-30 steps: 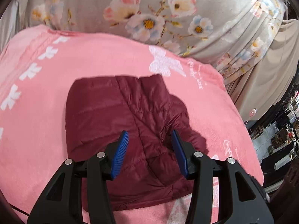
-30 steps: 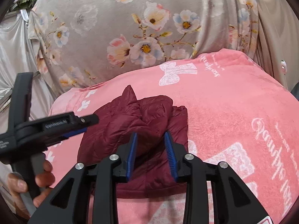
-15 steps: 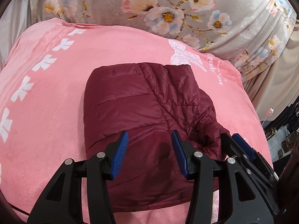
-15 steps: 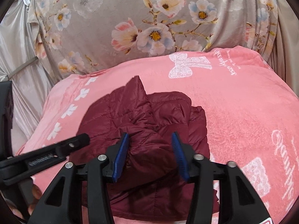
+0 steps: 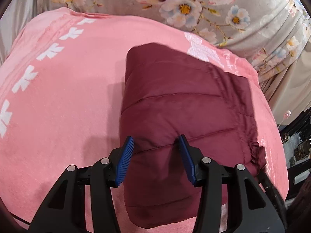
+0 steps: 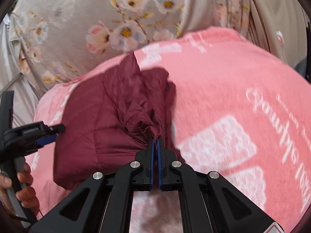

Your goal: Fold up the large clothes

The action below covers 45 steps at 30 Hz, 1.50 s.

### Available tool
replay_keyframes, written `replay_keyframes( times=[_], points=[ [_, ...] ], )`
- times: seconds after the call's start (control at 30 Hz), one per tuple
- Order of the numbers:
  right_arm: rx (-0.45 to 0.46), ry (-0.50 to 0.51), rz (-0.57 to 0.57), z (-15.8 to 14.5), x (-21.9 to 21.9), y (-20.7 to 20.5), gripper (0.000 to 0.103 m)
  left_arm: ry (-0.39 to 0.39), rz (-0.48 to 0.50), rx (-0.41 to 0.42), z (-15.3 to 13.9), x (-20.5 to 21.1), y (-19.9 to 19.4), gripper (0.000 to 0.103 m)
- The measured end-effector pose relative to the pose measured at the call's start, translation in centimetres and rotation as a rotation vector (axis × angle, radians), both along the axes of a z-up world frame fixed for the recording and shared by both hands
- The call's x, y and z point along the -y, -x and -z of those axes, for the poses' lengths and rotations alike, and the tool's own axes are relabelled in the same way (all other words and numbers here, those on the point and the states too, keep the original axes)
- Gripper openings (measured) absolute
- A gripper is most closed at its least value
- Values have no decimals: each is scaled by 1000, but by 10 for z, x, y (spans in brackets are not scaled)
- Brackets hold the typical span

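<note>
- The right gripper [image 6: 155,140] is pinching a bunched fold of the maroon quilted jacket [image 5: 180,104] between its blue pads [image 6: 151,155], which are drawn almost together on the cloth.
- The left gripper [image 5: 156,141] is hovering over the jacket's near part with its fingers spread wide and nothing between them; whether it is touching the fabric cannot be told.
- In the right wrist view, a bare hand [image 6: 21,184] is gripping the handle of the left gripper at the jacket's left edge.
- The jacket is lying folded on the pink blanket [image 5: 58,106], smooth and roughly rectangular on its left side, rumpled and peaked where the right gripper is holding it.
- White bows and lettering are showing on the blanket around the jacket.
- A grey floral cloth [image 6: 87,19] is hanging behind the blanket's far edge.
</note>
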State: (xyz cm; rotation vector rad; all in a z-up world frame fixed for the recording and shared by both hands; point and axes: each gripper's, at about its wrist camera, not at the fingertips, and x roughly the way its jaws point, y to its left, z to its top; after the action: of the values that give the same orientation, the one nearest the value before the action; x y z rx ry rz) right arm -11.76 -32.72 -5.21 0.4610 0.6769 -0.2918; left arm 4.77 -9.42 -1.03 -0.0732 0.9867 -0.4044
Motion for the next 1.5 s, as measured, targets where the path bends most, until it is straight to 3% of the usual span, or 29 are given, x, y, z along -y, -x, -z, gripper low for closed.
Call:
replay_keyframes(
  times=[0.17, 0.27, 0.37, 0.57, 0.63, 0.7, 0.77, 0.93, 1.0, 1.03, 1.07, 1.1, 1.3, 1.5],
  points=[
    [-80, 15, -6, 31, -4, -9, 2, -41, 19, 17, 14, 11, 3, 49],
    [-111, 66, -14, 34, -12, -15, 4, -87, 26, 37, 21, 18, 4, 50],
    [-112, 122, -10, 16, -18, -12, 8, -93, 33, 31, 17, 18, -2, 47],
    [58, 81, -27, -53, -2, -12, 13, -12, 5, 92, -31, 6, -34, 48],
    [100, 67, -33, -76, 6, -33, 18, -6, -12, 127, -47, 8, -46, 48],
    [128, 47, -61, -90, 13, -60, 35, -21, -30, 154, -57, 10, -59, 48],
    [113, 49, -75, -97, 15, -92, 44, -11, -39, 141, -62, 11, -75, 48],
    [-6, 67, -77, -82, 15, -162, 45, 6, -71, 94, -57, 5, -103, 48],
    [-51, 35, -76, -68, 20, -184, 44, 5, -76, 79, -52, 4, -109, 48],
    [-70, 12, -87, -61, 22, -191, 38, 8, -76, 64, -48, 4, -114, 48],
    [-78, -5, -100, -55, 22, -195, 8, 10, -75, 56, -46, 5, -117, 48],
    [-86, -15, -108, -51, 23, -199, 3, 10, -75, 48, -44, 6, -119, 48],
    [-18, 76, 39, -59, 32, -161, 2, 8, -43, 51, -43, 26, -126, 48],
    [-122, 79, 99, -15, 47, -156, 2, -8, 26, -12, -14, 70, -122, 48]
  ],
)
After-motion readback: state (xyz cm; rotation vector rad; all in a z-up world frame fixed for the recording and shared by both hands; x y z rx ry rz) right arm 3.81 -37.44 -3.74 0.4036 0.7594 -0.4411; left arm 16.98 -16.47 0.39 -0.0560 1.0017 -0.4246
